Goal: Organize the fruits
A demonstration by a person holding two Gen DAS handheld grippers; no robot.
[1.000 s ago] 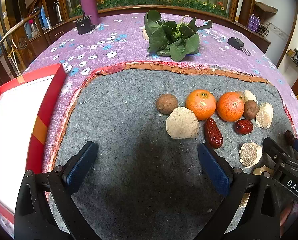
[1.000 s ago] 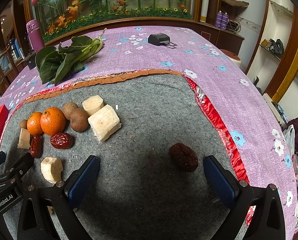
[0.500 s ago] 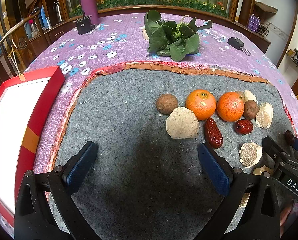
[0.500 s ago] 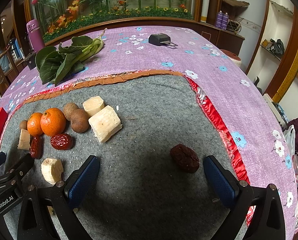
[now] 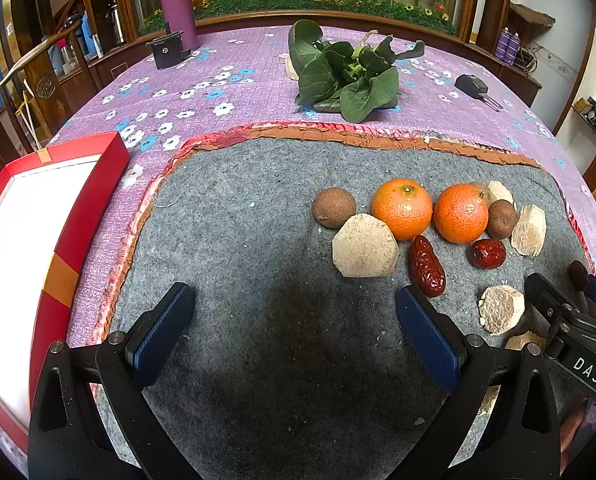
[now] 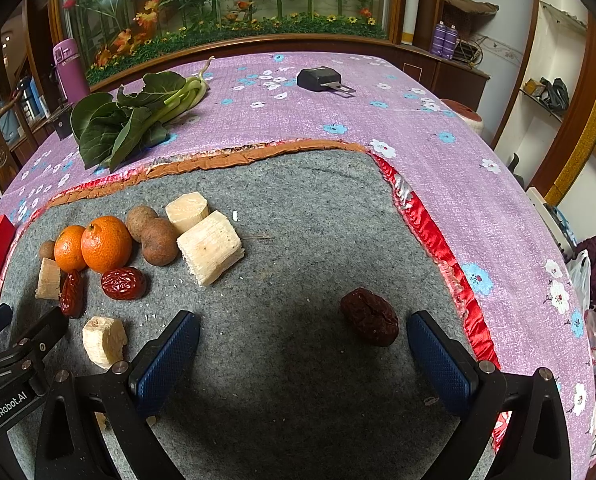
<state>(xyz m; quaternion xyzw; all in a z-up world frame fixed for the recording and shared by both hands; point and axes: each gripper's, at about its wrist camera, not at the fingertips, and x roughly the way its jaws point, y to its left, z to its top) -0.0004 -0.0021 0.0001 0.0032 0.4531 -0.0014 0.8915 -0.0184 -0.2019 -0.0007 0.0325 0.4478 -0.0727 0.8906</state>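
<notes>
Still sorting, nothing picked yet, both grippers empty.
Left view: my left gripper [image 5: 296,328] gapes over bare felt mat [image 5: 238,216], oranges [image 5: 402,209] ahead-right. Right view: my right gripper [image 6: 303,354] spread wide, stray jujube [image 6: 369,317] just inside right finger; next, centre and close.

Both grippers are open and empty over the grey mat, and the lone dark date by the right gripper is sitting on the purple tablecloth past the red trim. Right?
Not quite. The dark date lies on the grey mat, inside the red trim, as the right wrist view shows. The rest stands: the right gripper and the left gripper are both open and empty over the mat.
</notes>
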